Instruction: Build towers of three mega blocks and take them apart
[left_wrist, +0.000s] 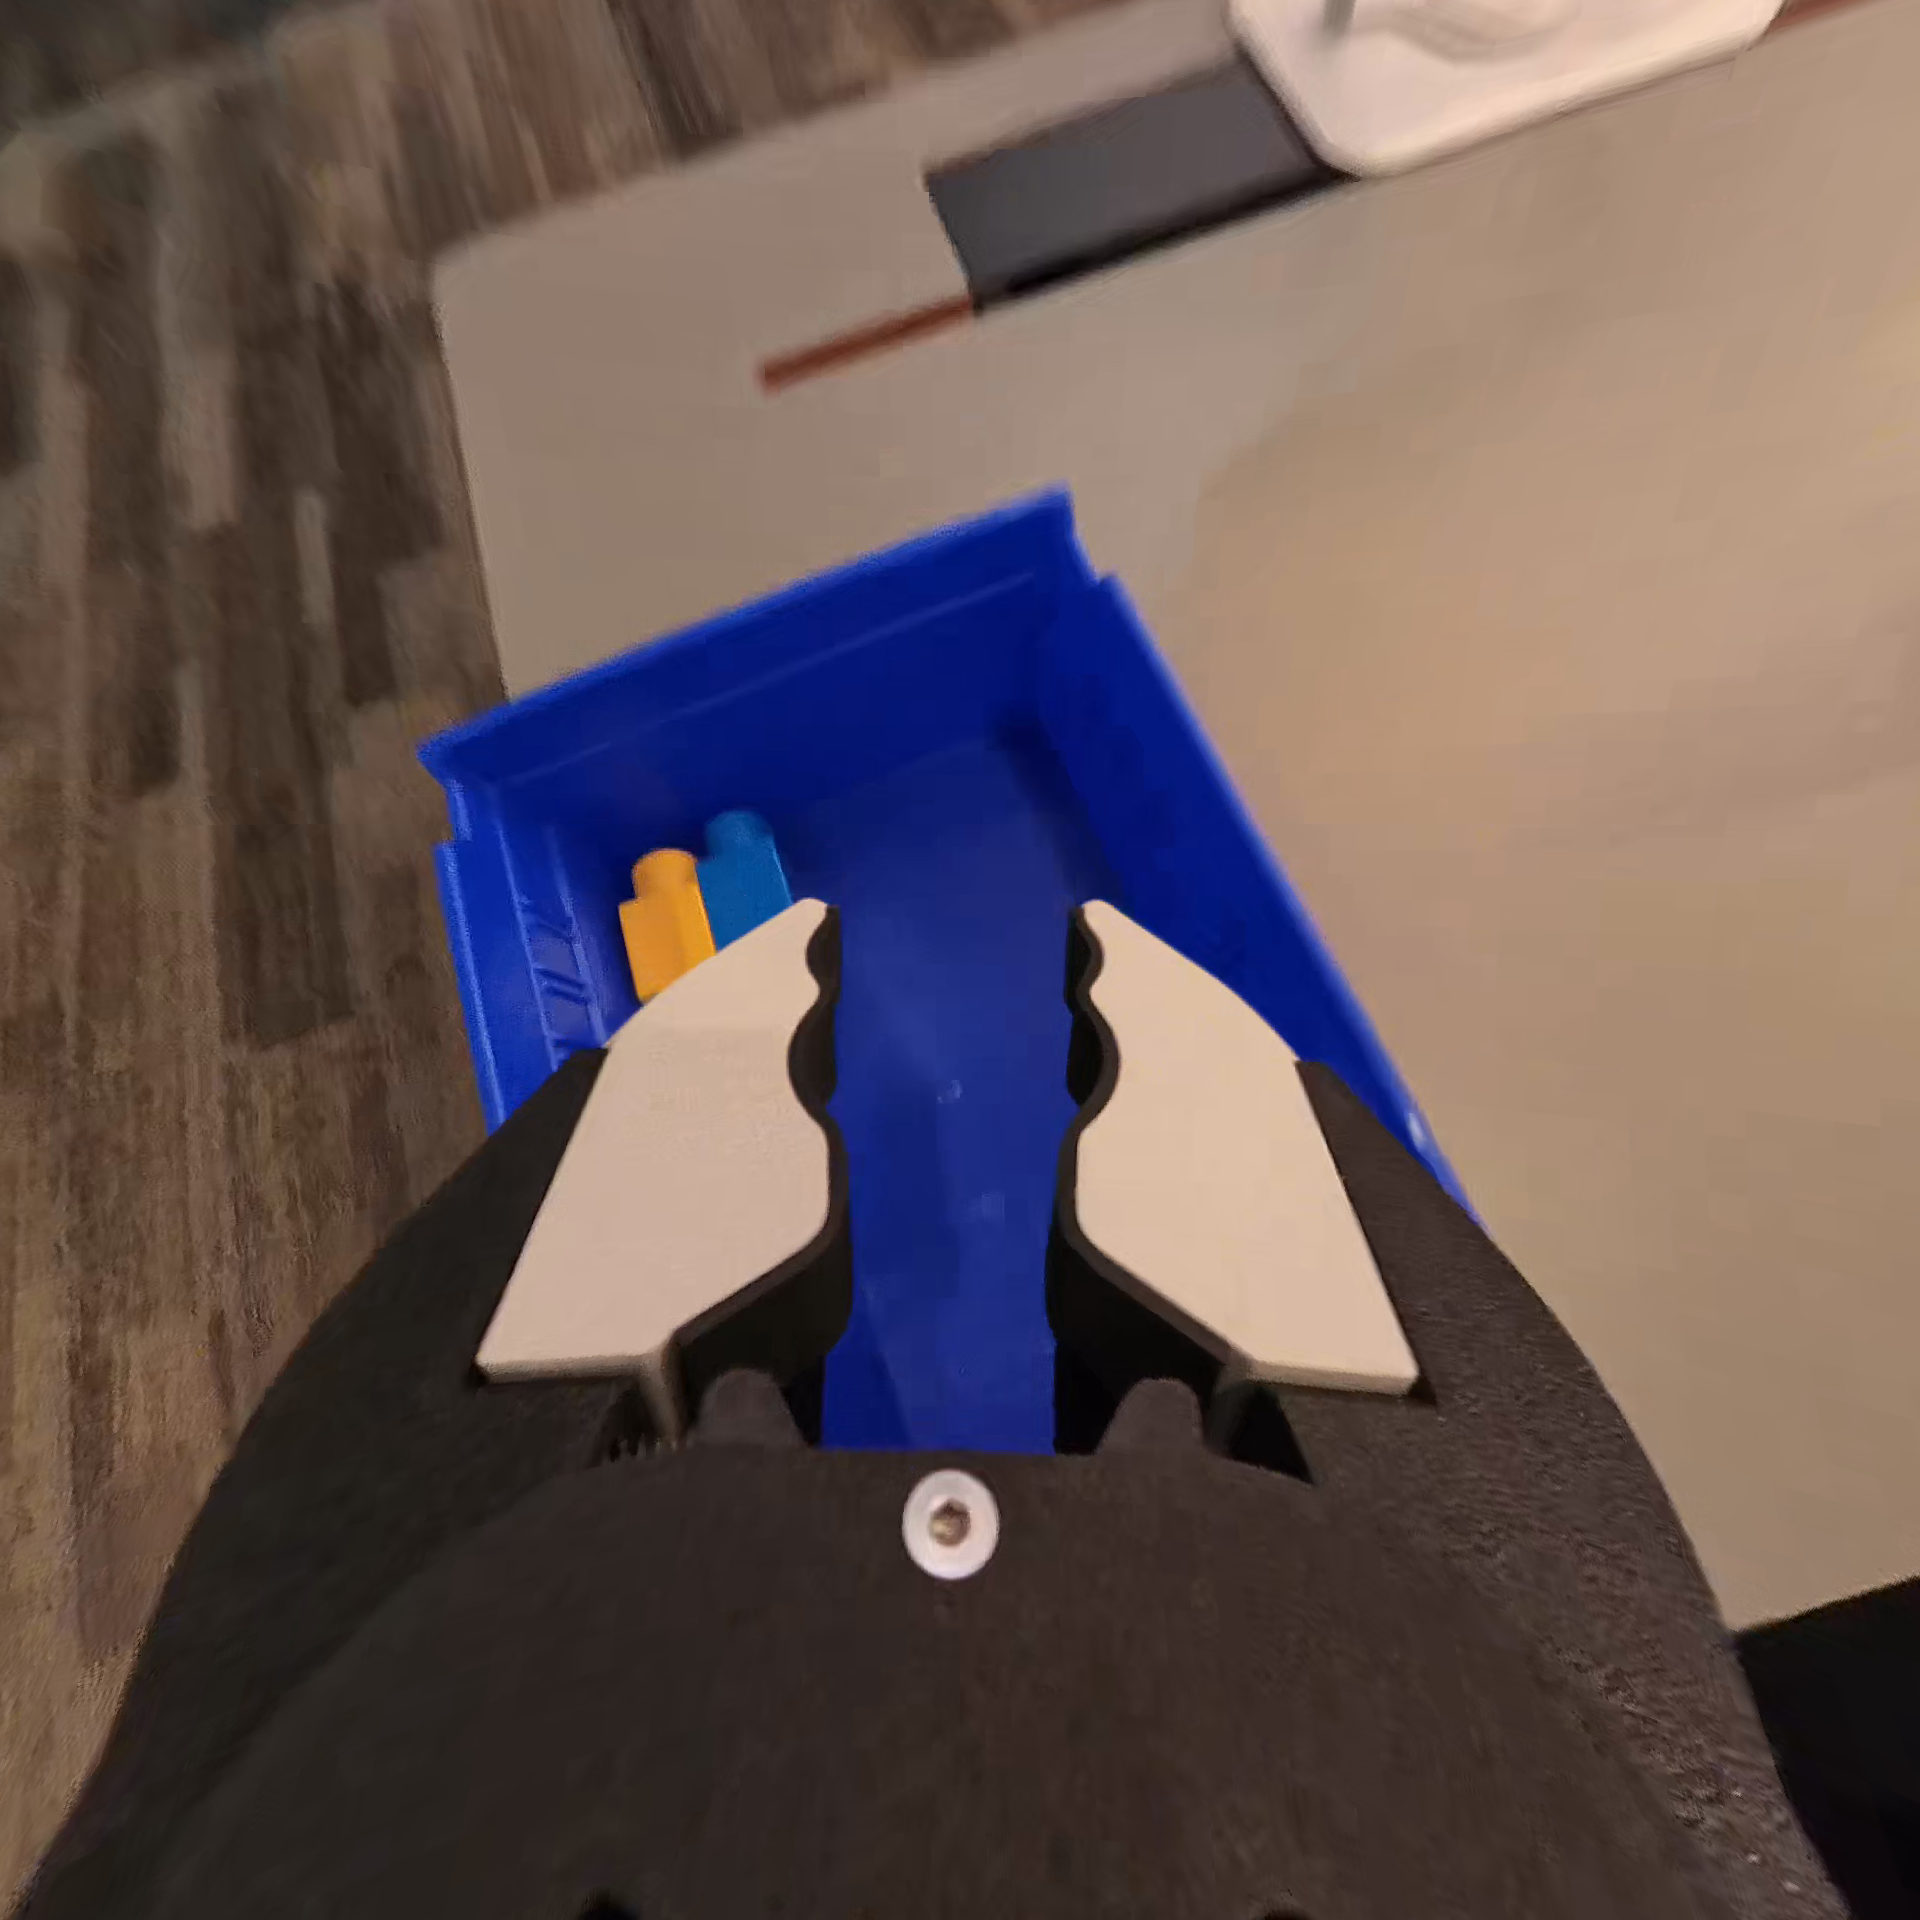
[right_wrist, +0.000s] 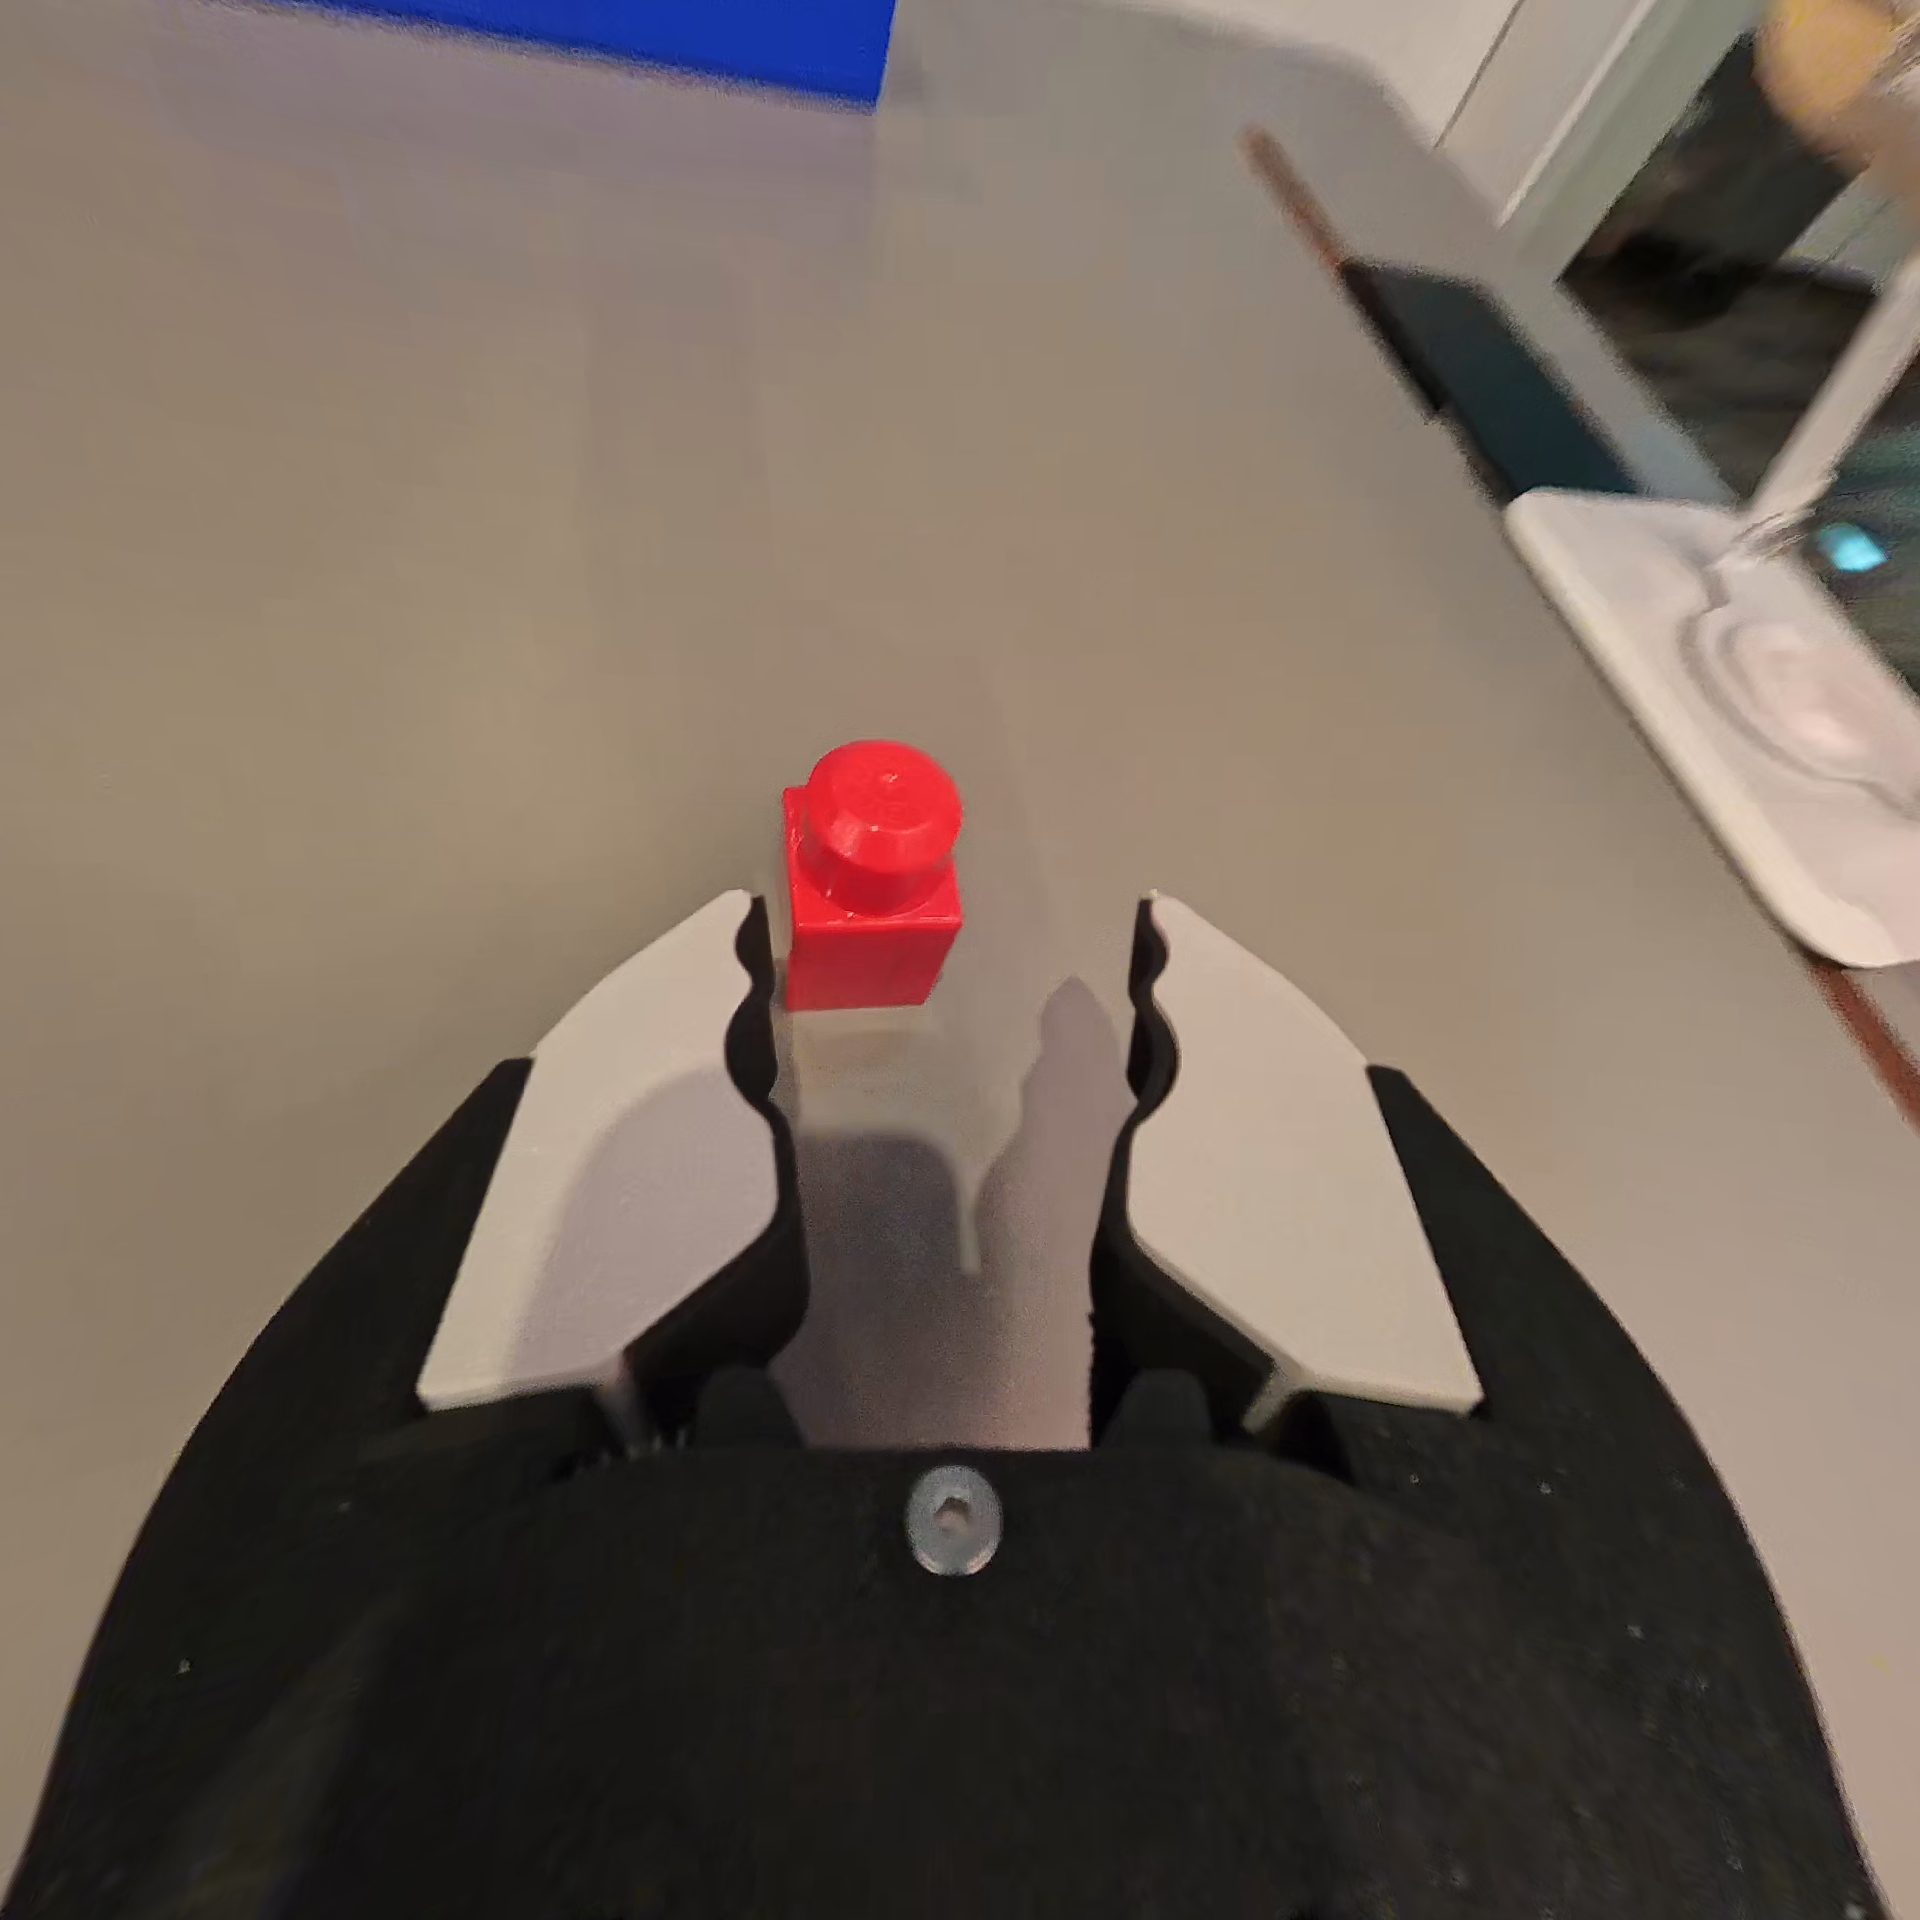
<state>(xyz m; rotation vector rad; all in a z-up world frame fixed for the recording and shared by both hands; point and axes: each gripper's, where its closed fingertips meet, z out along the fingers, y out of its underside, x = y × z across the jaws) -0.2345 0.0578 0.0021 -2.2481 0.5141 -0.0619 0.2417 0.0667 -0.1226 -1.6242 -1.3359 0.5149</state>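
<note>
Red mega block (right_wrist: 871, 883) stood upright on the grey table (right_wrist: 416, 520), just ahead of my right gripper (right_wrist: 945, 920), jaws apart.
Only my left gripper (left_wrist: 951, 925), jaws apart too, showed the orange block (left_wrist: 665, 920) and blue block (left_wrist: 743, 878) touching inside the blue bin (left_wrist: 1195, 748).

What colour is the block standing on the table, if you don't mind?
Red block; the right wrist view shows it best.

In the left wrist view, the orange block (left_wrist: 665, 920) and the light blue block (left_wrist: 743, 871) in the blue bin (left_wrist: 790, 675) are partly hidden behind the left gripper's (left_wrist: 951, 914) finger, and the bin's near end is covered by the gripper body. The white stand base (left_wrist: 1496, 73) is cut off by the top edge and blurred. In the right wrist view only a strip of the bin (right_wrist: 623, 31) shows at the top edge.
</note>
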